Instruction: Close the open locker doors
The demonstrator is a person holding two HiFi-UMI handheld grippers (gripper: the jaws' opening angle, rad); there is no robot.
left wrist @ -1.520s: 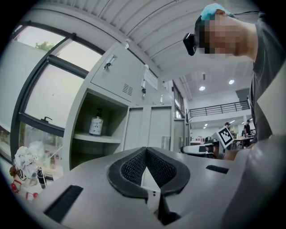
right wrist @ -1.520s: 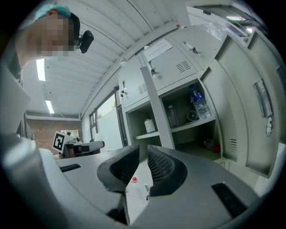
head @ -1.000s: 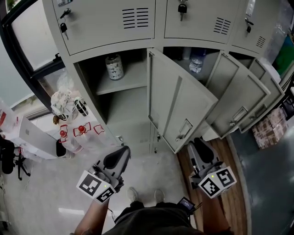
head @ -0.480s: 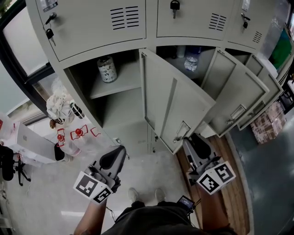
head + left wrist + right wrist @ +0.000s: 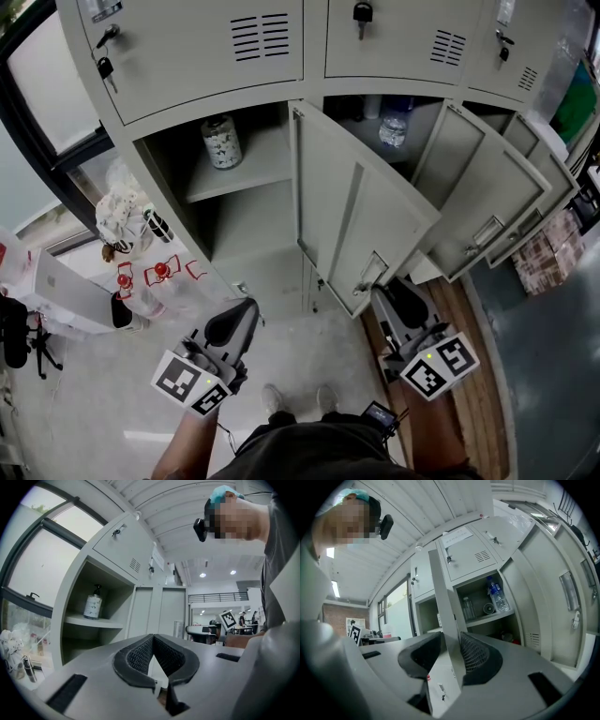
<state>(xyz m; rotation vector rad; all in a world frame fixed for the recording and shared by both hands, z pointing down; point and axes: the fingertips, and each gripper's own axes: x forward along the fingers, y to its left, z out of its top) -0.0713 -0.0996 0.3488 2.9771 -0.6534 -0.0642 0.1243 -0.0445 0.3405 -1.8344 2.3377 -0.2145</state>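
The grey locker bank has three lower doors swung open. The nearest, the left open door (image 5: 361, 216), reaches toward me with its handle (image 5: 372, 272) near the free edge. My right gripper (image 5: 389, 292) is at that edge, below the handle; in the right gripper view the door edge (image 5: 440, 602) runs between the pads, and the right gripper (image 5: 451, 637) is shut on it. The middle door (image 5: 478, 211) and right door (image 5: 542, 192) hang open behind. My left gripper (image 5: 232, 325) hovers low in front of the open left compartment, and the left gripper (image 5: 152, 637) is shut and empty.
A pump bottle (image 5: 222, 141) stands on the left compartment's shelf, a water bottle (image 5: 394, 122) in the middle one. Plastic bags (image 5: 131, 220) and a white box (image 5: 66, 281) lie on the floor at left. Cartons (image 5: 553, 258) sit at right. My shoes (image 5: 295, 398) are below.
My right gripper has moved a little left and forward, up to the free edge of the left open door. The left gripper has barely moved.
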